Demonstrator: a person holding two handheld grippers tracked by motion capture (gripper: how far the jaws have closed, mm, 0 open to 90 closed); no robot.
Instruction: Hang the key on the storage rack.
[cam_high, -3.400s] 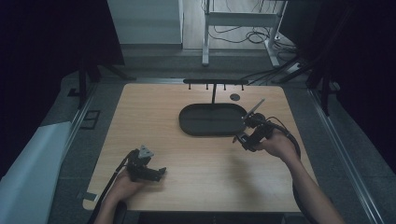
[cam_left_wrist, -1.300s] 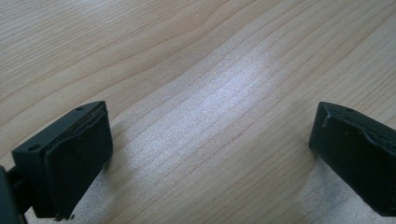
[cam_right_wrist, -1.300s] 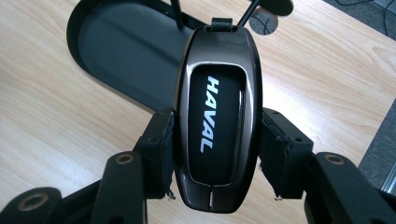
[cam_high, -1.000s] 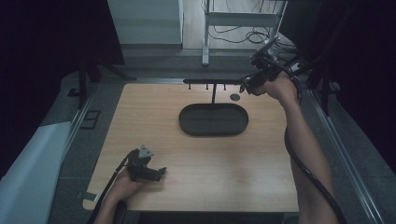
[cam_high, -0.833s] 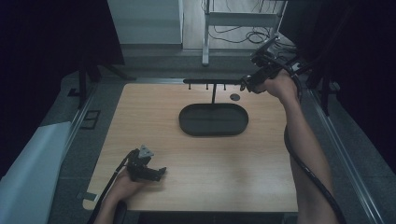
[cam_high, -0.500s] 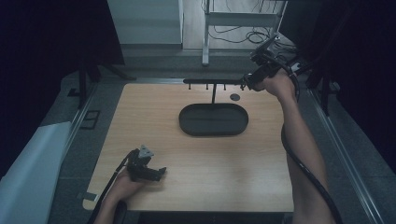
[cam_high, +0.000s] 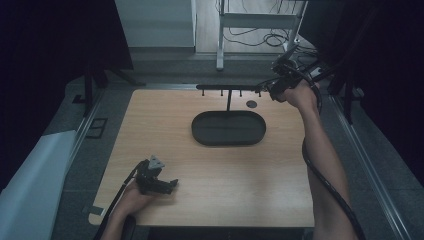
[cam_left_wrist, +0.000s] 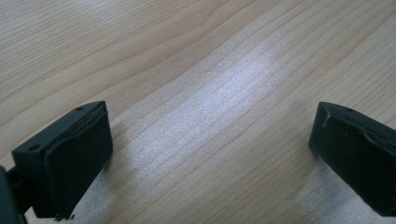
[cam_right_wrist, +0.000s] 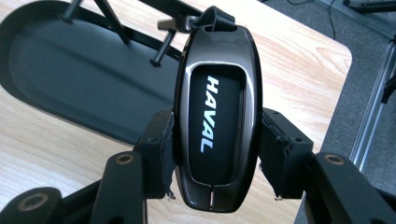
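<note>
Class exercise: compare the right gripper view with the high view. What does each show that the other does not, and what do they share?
The right gripper view alone makes plain what the right tongs hold: a glossy black key fob lettered HAVAL, clamped between the pads, its top strap close by a peg of the rack.

The high view alone shows the left tongs resting low on the table's near left, the person's forearms, and the floor beyond with cables.

Both show the wooden table, the dark oval tray and the black rack above it.
</note>
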